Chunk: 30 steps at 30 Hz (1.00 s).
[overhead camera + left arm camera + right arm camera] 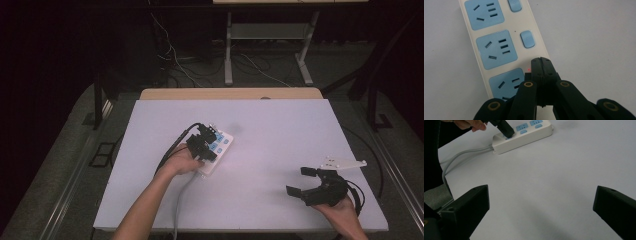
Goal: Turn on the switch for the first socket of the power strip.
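One power strip, two tongs, one surface.
A single power strip [216,148] with one grey cable [461,155] is counted on the surface [280,130]; three blue sockets [496,48] and two blue switches [527,39] are seen in the left gripper view.

Glossy white plastic power strip [537,37] (blue sockets) on a matt, smooth table [280,130].
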Motion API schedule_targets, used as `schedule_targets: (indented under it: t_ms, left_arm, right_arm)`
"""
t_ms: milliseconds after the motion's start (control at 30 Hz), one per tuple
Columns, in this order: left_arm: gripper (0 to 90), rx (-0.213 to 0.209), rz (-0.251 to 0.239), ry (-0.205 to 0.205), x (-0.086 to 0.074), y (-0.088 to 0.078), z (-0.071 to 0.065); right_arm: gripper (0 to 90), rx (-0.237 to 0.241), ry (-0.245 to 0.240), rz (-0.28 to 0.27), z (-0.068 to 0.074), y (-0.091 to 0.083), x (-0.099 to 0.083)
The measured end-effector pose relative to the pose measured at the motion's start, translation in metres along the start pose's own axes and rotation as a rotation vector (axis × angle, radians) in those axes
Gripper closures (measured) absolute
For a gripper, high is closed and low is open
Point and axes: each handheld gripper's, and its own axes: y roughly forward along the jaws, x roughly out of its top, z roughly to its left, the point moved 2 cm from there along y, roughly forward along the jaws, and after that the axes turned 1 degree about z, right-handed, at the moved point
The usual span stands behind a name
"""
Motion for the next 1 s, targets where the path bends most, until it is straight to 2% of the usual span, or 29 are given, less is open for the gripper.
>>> schedule_targets:
  t_ms: [133, 400, 533, 633, 733, 867, 1000]
  left_arm:
    - [89.8, -0.006, -0.028, -0.016, -0.003, 0.0, 0.001]
    - [89.7, -0.025, -0.047, -0.006, -0.005, -0.001, 0.003]
    - [89.7, -0.042, -0.061, -0.02, -0.007, -0.001, 0.005]
    - [89.7, -0.032, -0.067, -0.011, -0.007, -0.001, 0.004]
    - [89.7, -0.035, -0.08, -0.005, -0.007, -0.003, 0.004]
    - [89.6, -0.068, -0.121, -0.031, -0.005, -0.008, 0.006]
    - [89.6, -0.068, -0.138, -0.016, 0.001, -0.015, 0.005]
  right_arm:
    - [0.2, -0.004, 0.003, -0.002, -0.001, -0.001, 0.0]
    - [0.2, -0.005, 0.008, 0.003, -0.002, 0.001, 0.0]
    - [0.2, -0.005, 0.013, 0.008, -0.003, 0.001, -0.001]
    - [0.2, -0.006, 0.014, 0.006, -0.004, 0.001, -0.001]
    - [0.2, -0.006, 0.015, 0.005, -0.004, 0.001, -0.001]
    - [0.2, -0.005, 0.016, 0.004, -0.005, 0.001, -0.001]
    - [0.2, -0.008, 0.019, 0.004, -0.006, 0.002, -0.001]
